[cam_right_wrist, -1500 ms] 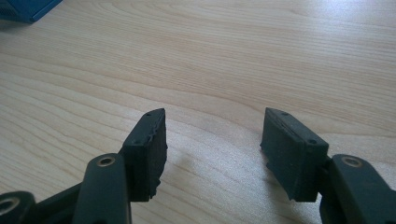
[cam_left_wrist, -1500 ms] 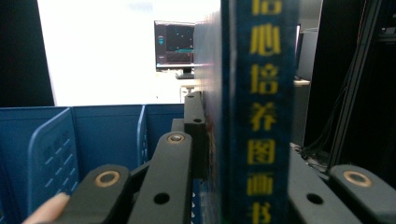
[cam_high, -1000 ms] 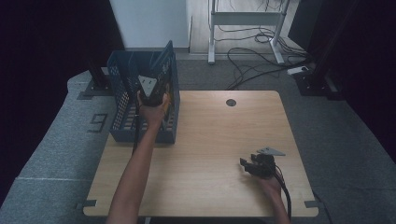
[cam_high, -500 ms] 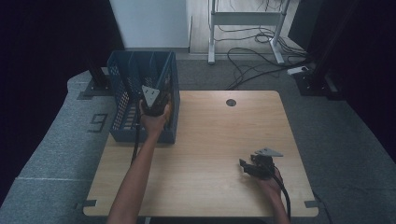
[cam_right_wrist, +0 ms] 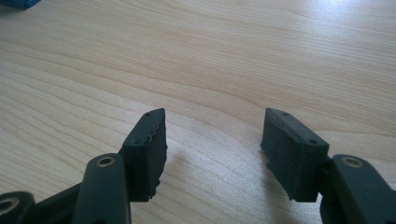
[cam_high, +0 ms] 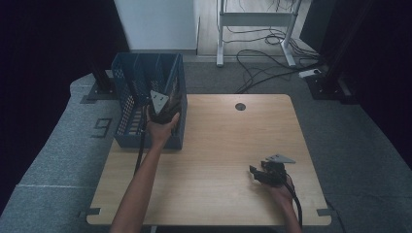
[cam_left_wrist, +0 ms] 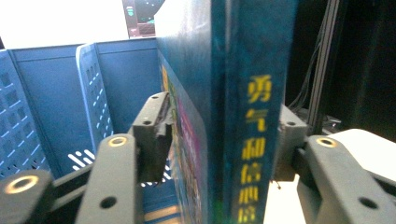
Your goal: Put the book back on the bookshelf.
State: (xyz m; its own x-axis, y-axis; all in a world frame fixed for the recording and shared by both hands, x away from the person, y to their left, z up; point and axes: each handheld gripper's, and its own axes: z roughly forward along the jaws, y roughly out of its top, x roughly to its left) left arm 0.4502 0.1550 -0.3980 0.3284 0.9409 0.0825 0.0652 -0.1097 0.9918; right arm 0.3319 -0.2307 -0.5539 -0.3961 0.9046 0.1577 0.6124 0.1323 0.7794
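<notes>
Book (cam_left_wrist: 233, 116) stands upright, spine vertical, in the blue slotted file basket (cam_high: 127, 104) at the table's (cam_high: 218, 141) far left corner; left gripper (cam_left_wrist: 219, 130) straddles it, jaws just opened, left pad clear of the cover, so released; withdrawal runs back along the covers; right gripper (cam_right_wrist: 212, 149) rests open, empty, well apart.

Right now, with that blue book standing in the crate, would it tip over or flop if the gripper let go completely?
The book looks stiff: its spine stands straight. It stands upright in the blue crate, so it would probably lean on a wall rather than fall flat. The left gripper has just been opening, with a gap at one pad.
</notes>
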